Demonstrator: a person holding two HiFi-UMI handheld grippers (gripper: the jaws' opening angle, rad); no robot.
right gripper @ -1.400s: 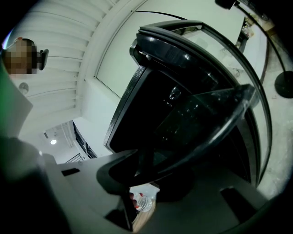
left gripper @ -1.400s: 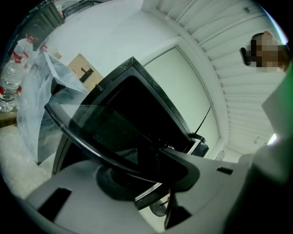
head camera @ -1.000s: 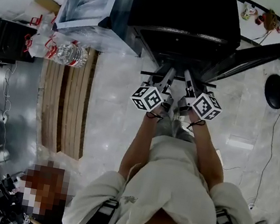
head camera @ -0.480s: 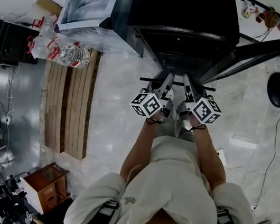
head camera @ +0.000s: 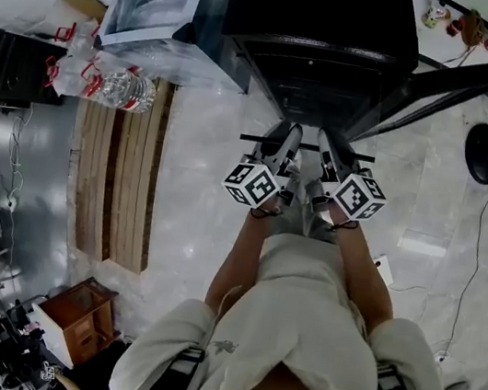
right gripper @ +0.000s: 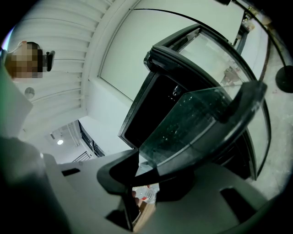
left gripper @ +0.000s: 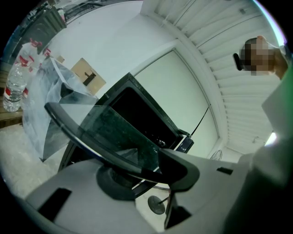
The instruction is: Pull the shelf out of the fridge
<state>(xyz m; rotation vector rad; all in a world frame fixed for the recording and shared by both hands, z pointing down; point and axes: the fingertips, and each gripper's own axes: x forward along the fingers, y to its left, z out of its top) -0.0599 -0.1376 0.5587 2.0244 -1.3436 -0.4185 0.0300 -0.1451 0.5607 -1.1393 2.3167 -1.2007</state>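
Your head camera looks steeply down over your chest (head camera: 298, 311), with the fridge (head camera: 325, 26) at the frame's top centre. The cameras on your left gripper (head camera: 290, 132) and right gripper (head camera: 323, 138) sit close behind the jaws, looking along them at the shelf (left gripper: 105, 130) and that same fridge.

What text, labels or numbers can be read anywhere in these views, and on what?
No legible text in any view.
Water bottles: label print too small to read.
Marker cubes: black-and-white square patterns only, no words.
Glass shelf: no print visible.
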